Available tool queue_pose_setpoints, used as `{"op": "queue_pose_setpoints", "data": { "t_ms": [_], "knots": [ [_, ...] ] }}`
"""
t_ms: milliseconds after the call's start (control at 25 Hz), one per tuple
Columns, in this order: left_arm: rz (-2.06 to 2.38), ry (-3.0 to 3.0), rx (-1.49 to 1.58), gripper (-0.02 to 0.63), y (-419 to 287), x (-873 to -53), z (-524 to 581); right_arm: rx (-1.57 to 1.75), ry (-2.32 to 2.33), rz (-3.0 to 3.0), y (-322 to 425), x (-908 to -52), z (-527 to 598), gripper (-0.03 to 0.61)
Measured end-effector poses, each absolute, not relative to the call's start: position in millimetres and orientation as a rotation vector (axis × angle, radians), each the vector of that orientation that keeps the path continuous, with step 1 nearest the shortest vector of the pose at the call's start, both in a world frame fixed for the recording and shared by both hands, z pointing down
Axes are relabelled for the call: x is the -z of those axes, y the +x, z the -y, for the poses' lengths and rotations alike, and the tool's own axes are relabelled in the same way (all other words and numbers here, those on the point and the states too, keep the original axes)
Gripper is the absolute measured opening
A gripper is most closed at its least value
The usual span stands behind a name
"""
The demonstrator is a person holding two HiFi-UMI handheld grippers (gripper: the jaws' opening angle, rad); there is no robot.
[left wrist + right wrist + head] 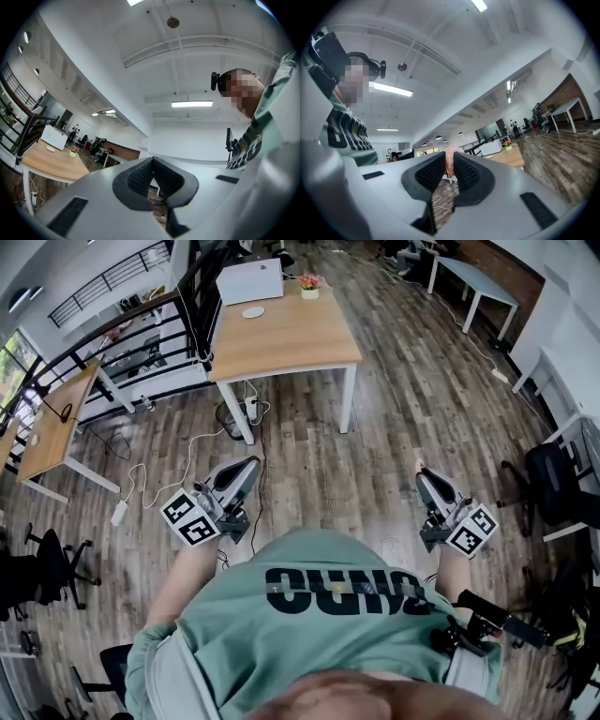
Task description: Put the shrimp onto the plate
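Note:
My right gripper (pixel 449 158) is shut on a pale pink shrimp (pixel 450 165), which stands upright between the ribbed pads. In the head view this gripper (pixel 423 472) is held at waist height on the right, with a bit of pink at its tip. My left gripper (pixel 251 466) is held at the same height on the left; in its own view the left gripper (pixel 152 162) has its pads meeting at the tips with nothing between them. A small white plate (pixel 253 312) lies on the wooden table (pixel 300 343), well ahead of both grippers. The plate (pixel 50 149) also shows far off at the left.
On the table's far end stand a white box (pixel 250 280) and a small flower pot (pixel 309 285). Cables and a power strip (pixel 120 513) lie on the wooden floor between me and the table. A second desk (pixel 56 427) stands at left, black chairs (pixel 553 484) at right.

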State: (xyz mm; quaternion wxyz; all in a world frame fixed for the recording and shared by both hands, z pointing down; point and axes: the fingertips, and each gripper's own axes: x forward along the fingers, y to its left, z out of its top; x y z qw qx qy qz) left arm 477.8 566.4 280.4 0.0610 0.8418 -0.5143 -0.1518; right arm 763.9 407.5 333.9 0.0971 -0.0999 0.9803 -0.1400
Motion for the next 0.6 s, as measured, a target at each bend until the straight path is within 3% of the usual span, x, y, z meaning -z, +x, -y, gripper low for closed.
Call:
{"op": "queue_pose_setpoints", "data": {
  "t_ms": [280, 600],
  "knots": [
    [1.528, 2.541, 0.539, 0.005, 414.3, -292.6, -566.1, 0.377, -0.308, -2.940, 701.7, -328.7, -409.2, 0.057],
    [1.547, 2.532, 0.598, 0.005, 271.9, -286.9, -582.7, 0.329, -0.261, -2.961, 551.7, -306.9, -423.0, 0.057]
  ]
}}
